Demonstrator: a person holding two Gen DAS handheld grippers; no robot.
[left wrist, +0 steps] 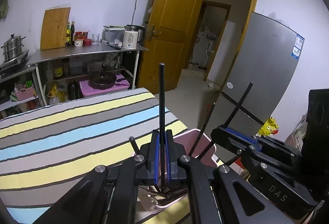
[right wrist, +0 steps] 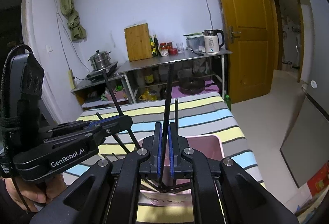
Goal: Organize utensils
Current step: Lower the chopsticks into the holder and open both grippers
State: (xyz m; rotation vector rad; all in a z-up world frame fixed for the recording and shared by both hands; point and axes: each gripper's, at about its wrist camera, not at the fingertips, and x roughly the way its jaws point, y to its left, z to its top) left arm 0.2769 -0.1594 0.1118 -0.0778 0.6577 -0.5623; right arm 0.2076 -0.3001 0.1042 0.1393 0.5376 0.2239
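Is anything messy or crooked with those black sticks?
A little. Each gripper holds one black chopstick, the left gripper and the right gripper, above the pink bin. The other chopsticks in the bin lean apart at different angles instead of standing together. Nothing looks spilled or broken.

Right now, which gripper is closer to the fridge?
Right. The right gripper, shut on a chopstick, sits between the fridge and the left gripper, which holds another chopstick farther away.
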